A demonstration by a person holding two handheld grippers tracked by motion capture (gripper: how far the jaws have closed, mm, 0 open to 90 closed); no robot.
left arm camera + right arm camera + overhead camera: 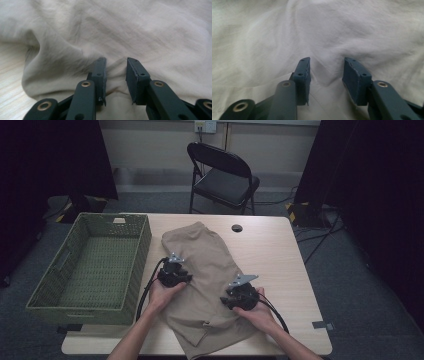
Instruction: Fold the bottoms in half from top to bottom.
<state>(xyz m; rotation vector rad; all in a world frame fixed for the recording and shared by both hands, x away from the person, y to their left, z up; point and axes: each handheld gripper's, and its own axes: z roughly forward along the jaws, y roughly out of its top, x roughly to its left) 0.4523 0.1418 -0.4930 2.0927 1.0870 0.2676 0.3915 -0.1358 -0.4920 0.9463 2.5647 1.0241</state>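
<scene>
**Tan garment on the table, both grippers set on the cloth**

A tan garment point(205, 275), apparently folded shorts or trousers, is spread on the table point(280, 255), just right of a green basket point(90, 265). Its far end points toward the chair point(222, 175); its near end reaches the table's front edge.

The left gripper point(175, 272) is set on the garment's left edge, about halfway along. In the left gripper view its jaws are seen parted, with a small ridge of cloth point(116, 68) rising between them; the pads are not seen pressing on it. The right gripper point(240, 297) is placed on the right side, nearer the person. In the right gripper view its jaws also stand apart over a raised fold point(325, 72), which is not pinched.

The fabric is judged to be light, thin and limp: it is creased and rumpled under both tools, so no shape will be kept when it is lifted, and a single pinched layer may slide off the layers below. Little risk of damage is expected. A firmer hold would be had on a bunched fold or on a seamed edge, with all layers taken together, one grip on each side so that the piece hangs evenly.
</scene>
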